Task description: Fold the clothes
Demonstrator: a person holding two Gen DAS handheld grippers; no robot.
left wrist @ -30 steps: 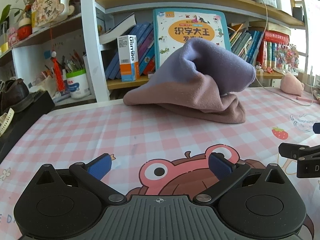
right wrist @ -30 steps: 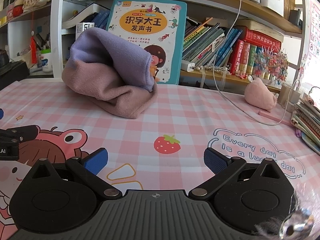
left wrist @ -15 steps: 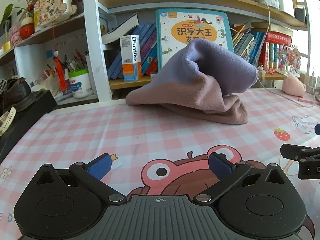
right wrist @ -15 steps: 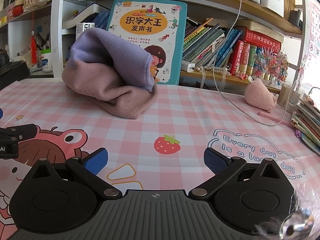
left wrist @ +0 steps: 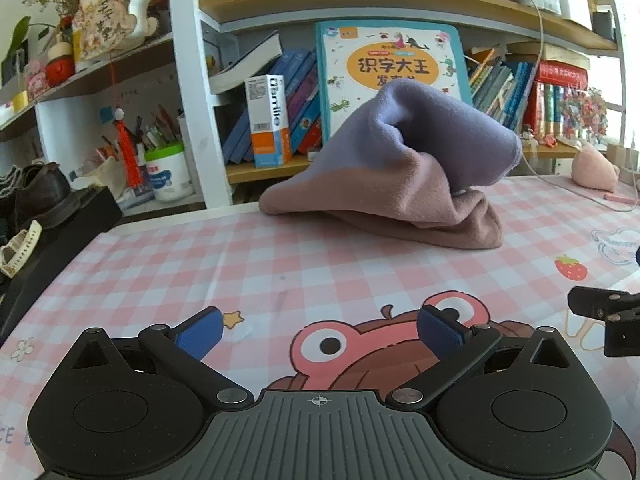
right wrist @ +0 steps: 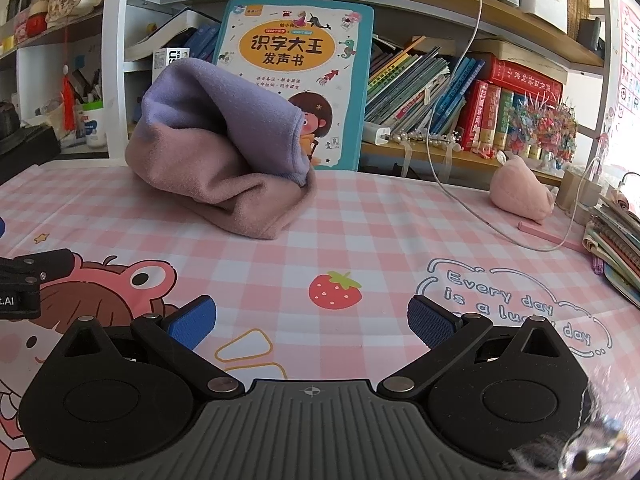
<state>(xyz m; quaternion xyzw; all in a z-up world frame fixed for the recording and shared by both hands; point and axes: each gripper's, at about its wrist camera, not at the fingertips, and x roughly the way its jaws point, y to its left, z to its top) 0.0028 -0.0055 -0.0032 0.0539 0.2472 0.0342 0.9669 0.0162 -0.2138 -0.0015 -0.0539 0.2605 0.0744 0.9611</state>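
Two grippers: both hover low over the pink checked surface (left wrist: 280, 264), near its front edge, side by side.
Left gripper (left wrist: 319, 330): its blue-padded fingers (left wrist: 200, 330) stand wide apart and hold nothing; a cartoon frog print lies under them.
Garment (left wrist: 400, 184): one soft piece, purple above and dusty pink below, sits on the surface ahead of the left gripper, toward the back, just in front of the bookshelf (left wrist: 360, 16). It is a bunched, humped heap, not flat; the purple part stands up in a rounded peak and the pink part is creased under it.
Right gripper (right wrist: 311, 318): its fingers (right wrist: 430, 322) are also spread wide and empty; a strawberry print lies between and beyond them. From this view the garment (right wrist: 224, 168) lies ahead and to the left, well apart from the fingers.
Far right: a small pink plush (right wrist: 520, 192) and a white cable (right wrist: 460, 184) rest on the surface, apart from the garment.
Step in hand: judged from the lumpy heap and the empty fingers, no neat fold is present; the grippers appear to face the garment in approach.
Next move calls for: reaching forward to the heap, finding an edge or corner on each side, closing on cloth only, then spreading it flat. The fleece looks thick, so a fold may spring back.
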